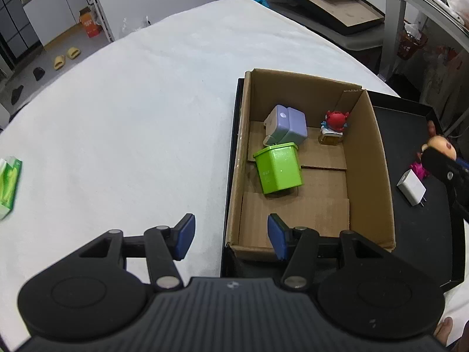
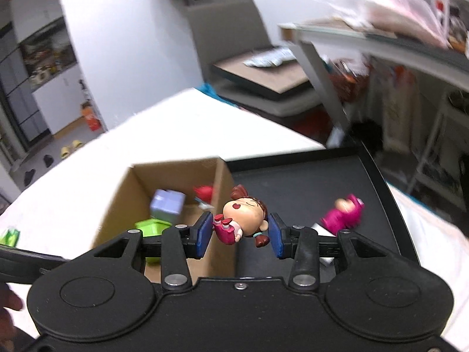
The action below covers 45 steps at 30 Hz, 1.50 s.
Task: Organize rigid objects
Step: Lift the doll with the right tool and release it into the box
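Observation:
A cardboard box (image 1: pixel 378 158) sits on a black tray (image 1: pixel 425 234) on a white table. Inside it lie a green cube (image 1: pixel 278 171), a purple cube (image 1: pixel 288 124) and a red figurine (image 1: pixel 335 123). My left gripper (image 1: pixel 230 236) is open and empty, above the box's near left corner. My right gripper (image 2: pixel 240 234) is shut on a girl doll (image 2: pixel 244 218) with brown hair, held in the air over the box's right wall (image 2: pixel 224 182). A pink figurine (image 2: pixel 343 214) and a white charger (image 1: pixel 411 186) lie on the tray (image 2: pixel 307 182).
A green tissue pack (image 1: pixel 8 182) lies at the table's left edge. Beyond the table stand a black flat box with cardboard (image 1: pixel 328 3) and a cluttered shelf (image 2: pixel 381 44). The right gripper's body (image 1: pixel 448 173) shows at the left wrist view's right edge.

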Tool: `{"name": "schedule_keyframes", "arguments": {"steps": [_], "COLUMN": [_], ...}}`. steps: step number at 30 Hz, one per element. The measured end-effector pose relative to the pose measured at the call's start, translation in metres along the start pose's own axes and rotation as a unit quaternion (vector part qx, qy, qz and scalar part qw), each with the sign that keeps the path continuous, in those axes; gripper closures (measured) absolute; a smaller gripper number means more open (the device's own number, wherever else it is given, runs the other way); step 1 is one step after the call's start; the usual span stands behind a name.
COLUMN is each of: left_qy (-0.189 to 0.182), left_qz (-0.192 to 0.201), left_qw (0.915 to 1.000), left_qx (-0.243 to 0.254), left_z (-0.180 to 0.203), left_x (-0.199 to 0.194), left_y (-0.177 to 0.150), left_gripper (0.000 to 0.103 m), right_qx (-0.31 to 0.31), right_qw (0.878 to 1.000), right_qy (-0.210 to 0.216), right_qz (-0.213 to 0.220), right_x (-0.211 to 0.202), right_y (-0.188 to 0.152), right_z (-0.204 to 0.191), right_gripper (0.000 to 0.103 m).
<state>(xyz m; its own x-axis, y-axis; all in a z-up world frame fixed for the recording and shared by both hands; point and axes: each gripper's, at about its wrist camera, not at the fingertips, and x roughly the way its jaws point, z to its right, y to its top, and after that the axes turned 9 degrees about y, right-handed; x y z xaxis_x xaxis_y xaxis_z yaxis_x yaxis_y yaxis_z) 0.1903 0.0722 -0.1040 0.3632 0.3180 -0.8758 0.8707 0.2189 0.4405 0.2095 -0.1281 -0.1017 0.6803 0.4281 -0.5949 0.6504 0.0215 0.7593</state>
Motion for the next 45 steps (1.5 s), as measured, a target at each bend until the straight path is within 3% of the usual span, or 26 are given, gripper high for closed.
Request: {"name": "schedule_keyframes", "arguments": {"steps": [5,15,17,21,27,32,38,45], "left_qy": [-0.019,-0.061,-0.071,-0.081,-0.093,-0.107,-0.110,-0.093], "left_qz": [-0.001,-0.011,-0.008,-0.014,-0.009,-0.028,-0.041,-0.027], "left_qw": [0.9996,0.9972,0.9963,0.9948,0.9941,0.9917,0.9910,0.9937], "left_qx": [-0.019,-0.042,-0.047,-0.060,-0.056,-0.065,-0.065,-0.057], "left_z": [-0.012,-0.022,-0.023,-0.026,-0.027,-0.031,-0.030,-0.028], "left_x": [0.007,0.027,0.029,0.037,0.036,0.037,0.037,0.029], "left_y": [-0.001,-0.002,-0.002,0.000,-0.003,-0.001,0.005,0.005], "left_gripper": [0.050,0.054,0.059,0.092,0.093,0.093,0.092,0.090], "right_qx": [-0.020,-0.065,-0.075,-0.091,-0.110,-0.112,-0.123,-0.111], "right_qw": [1.000,0.997,0.997,0.995,0.993,0.993,0.992,0.993], "right_qy": [0.019,0.032,0.034,0.029,0.018,0.006,-0.016,-0.036], "right_qz": [0.012,-0.007,-0.012,-0.021,-0.029,-0.031,-0.012,0.006], "right_x": [0.002,0.025,0.030,0.040,0.055,0.065,0.072,0.057], "right_y": [0.005,-0.001,-0.002,-0.004,-0.004,-0.003,0.001,0.004], "right_z": [-0.013,-0.045,-0.050,-0.059,-0.067,-0.067,-0.069,-0.065], "right_gripper": [0.063,0.062,0.062,0.062,0.062,0.062,0.058,0.054]}}
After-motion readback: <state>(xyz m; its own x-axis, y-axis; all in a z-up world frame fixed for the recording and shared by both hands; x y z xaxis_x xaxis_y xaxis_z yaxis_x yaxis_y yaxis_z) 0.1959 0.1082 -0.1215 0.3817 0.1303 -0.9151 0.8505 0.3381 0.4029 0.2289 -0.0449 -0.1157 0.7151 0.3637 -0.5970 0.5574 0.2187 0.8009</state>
